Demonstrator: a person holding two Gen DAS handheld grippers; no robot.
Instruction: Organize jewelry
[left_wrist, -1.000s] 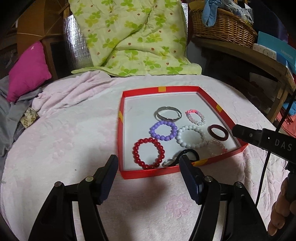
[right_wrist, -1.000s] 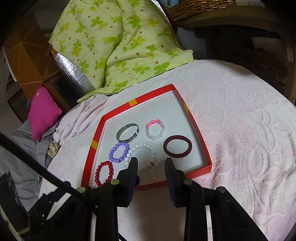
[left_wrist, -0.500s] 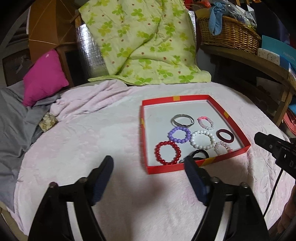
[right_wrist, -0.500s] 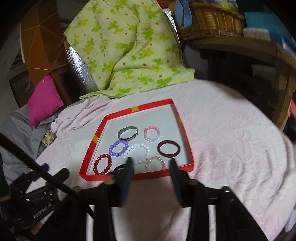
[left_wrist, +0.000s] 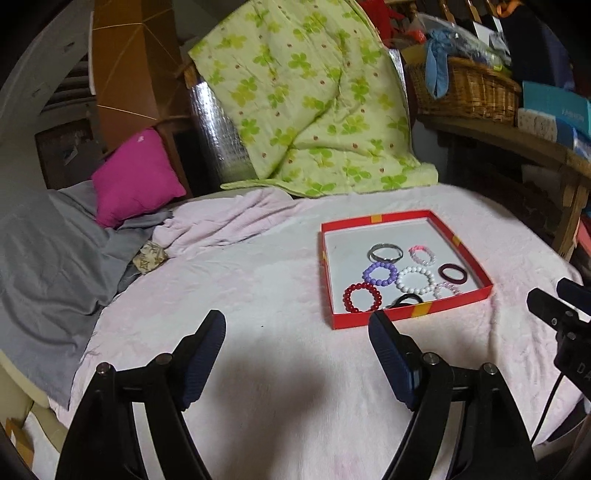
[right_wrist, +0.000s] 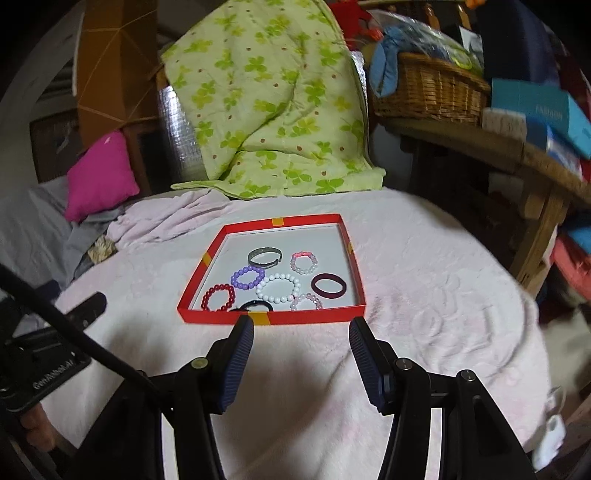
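**A:** What is shown nearest the cameras?

**B:** The left gripper (left_wrist: 297, 360) is shown with its jaws spread wide and nothing between them. The right gripper (right_wrist: 301, 356) is likewise empty, its jaws parted somewhat less. Both are held above the pink blanket (right_wrist: 424, 295), short of the red tray (right_wrist: 273, 317).

**A:** Where is the jewelry located?

**B:** All of it is seen inside the tray. At the near wall a black ring (right_wrist: 255, 305) lies half hidden, flanked by a red bead bracelet (right_wrist: 218, 297) and a pale pink bead bracelet (right_wrist: 306, 301). Behind these, a purple bead bracelet (right_wrist: 247, 277), a white bead bracelet (right_wrist: 278, 288) and a dark maroon bangle (right_wrist: 328, 286) are laid. Farthest back, a silver bangle (right_wrist: 264, 257) and a small pink-and-white bracelet (right_wrist: 303, 262) are placed.

**A:** What could go wrong from here?

**B:** Three risks are judged likely. The purple and white bracelets appear to touch, so a neighbour could be dragged along if either is pinched. The tray looks light and rests on soft cloth, so it could be tipped or slid if its near wall is struck by a descending finger. The black ring is masked by that wall, so a grasp there could be misjudged. Round beads may also be squeezed out of a pinch.

**A:** And beyond the tray?

**B:** Only a green floral quilt (right_wrist: 266, 110) and a wicker basket (right_wrist: 428, 92) are shown, well apart from the work.
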